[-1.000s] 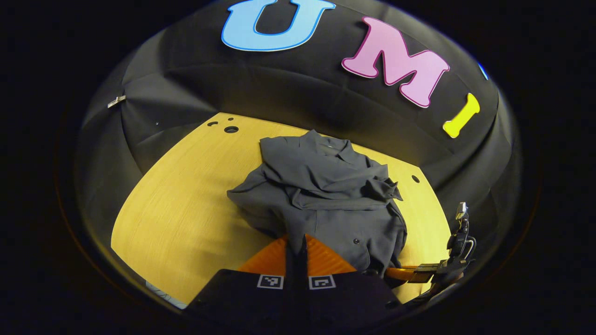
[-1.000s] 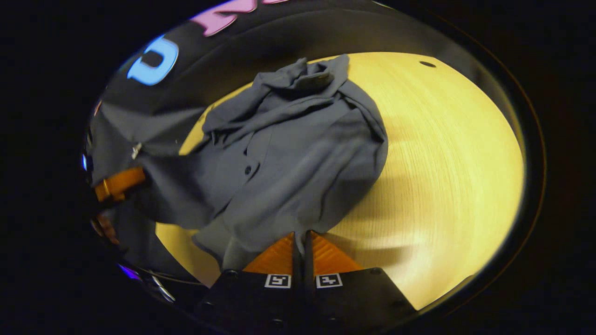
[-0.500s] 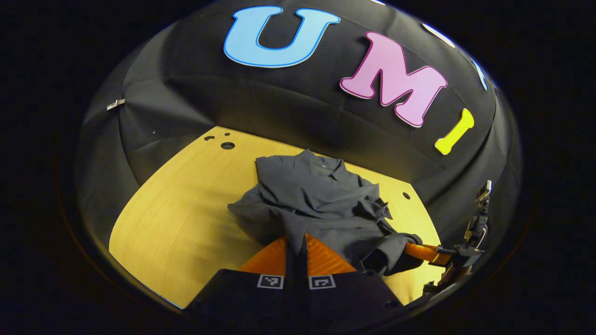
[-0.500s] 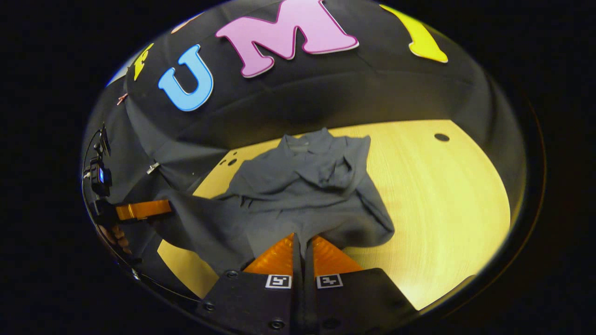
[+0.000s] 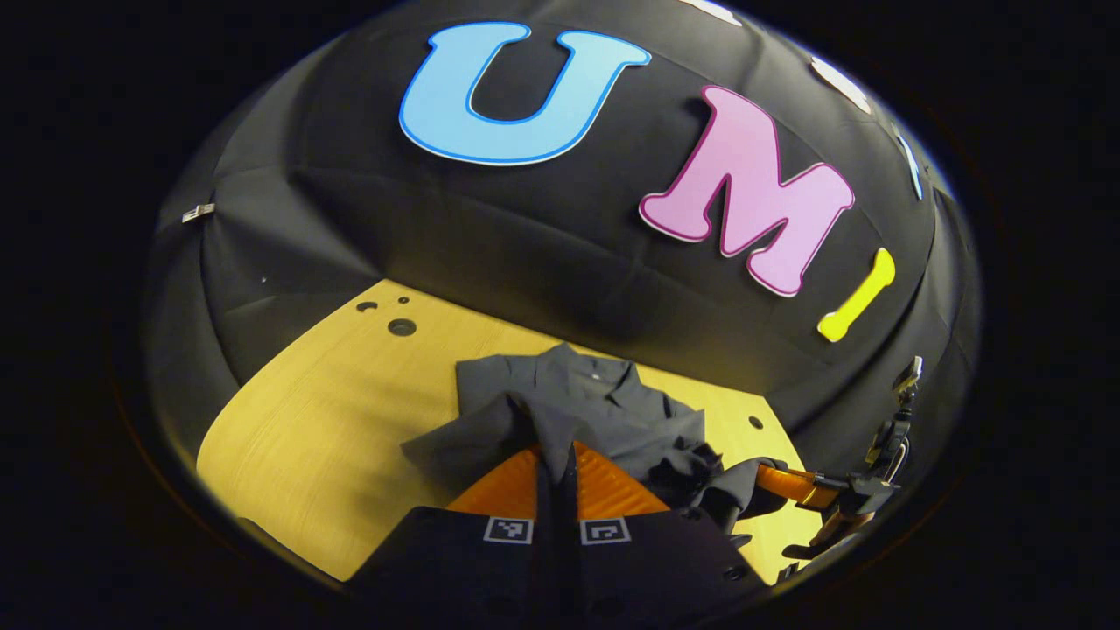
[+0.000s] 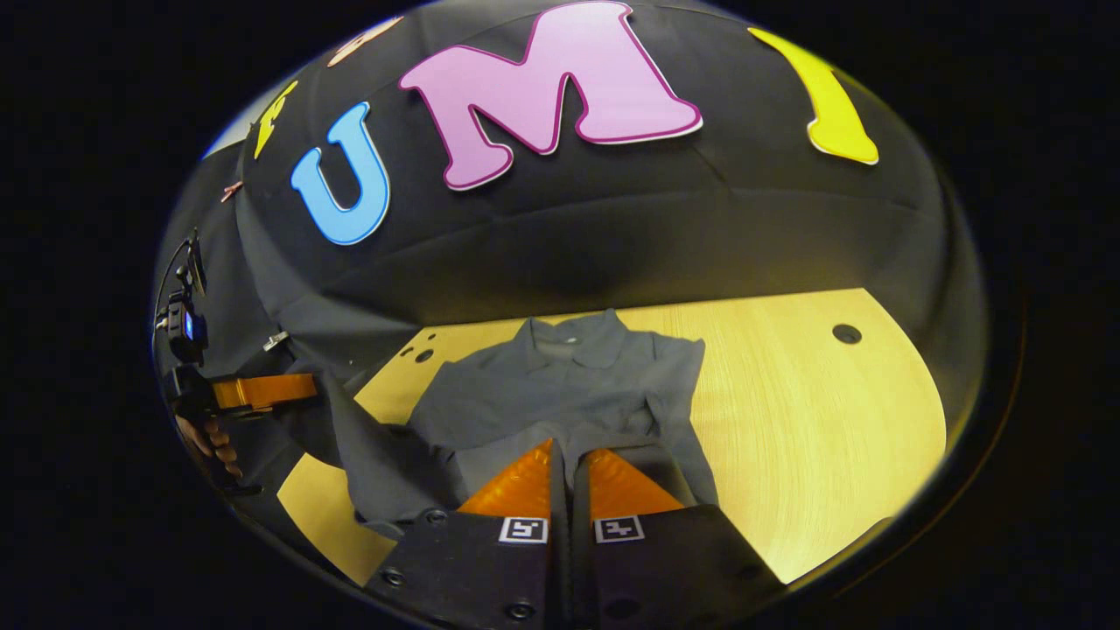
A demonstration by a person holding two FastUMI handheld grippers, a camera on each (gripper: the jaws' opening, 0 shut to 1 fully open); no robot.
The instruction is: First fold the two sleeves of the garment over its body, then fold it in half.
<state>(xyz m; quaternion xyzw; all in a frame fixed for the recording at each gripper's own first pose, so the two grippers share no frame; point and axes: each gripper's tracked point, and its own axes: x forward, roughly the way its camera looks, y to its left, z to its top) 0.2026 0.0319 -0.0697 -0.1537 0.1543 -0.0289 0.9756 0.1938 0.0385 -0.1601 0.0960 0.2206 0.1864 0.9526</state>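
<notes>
On the yellow table (image 6: 831,420), the grey shirt (image 6: 560,385) lies collar-far; the left gripper (image 5: 560,455) and right gripper (image 6: 564,451) each pinch its near hem, lifted clear, apparently to carry it over for the halving fold.

Dim, sharp, perhaps top-lit; fisheye-warped edges

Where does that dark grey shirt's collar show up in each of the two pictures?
Left gripper view: collar lies low, just right of centre, at the shirt's far end.
Right gripper view: collar sits near the centre, towards the booth wall.
Shared landmark: the small hole cluster in the table.
</notes>
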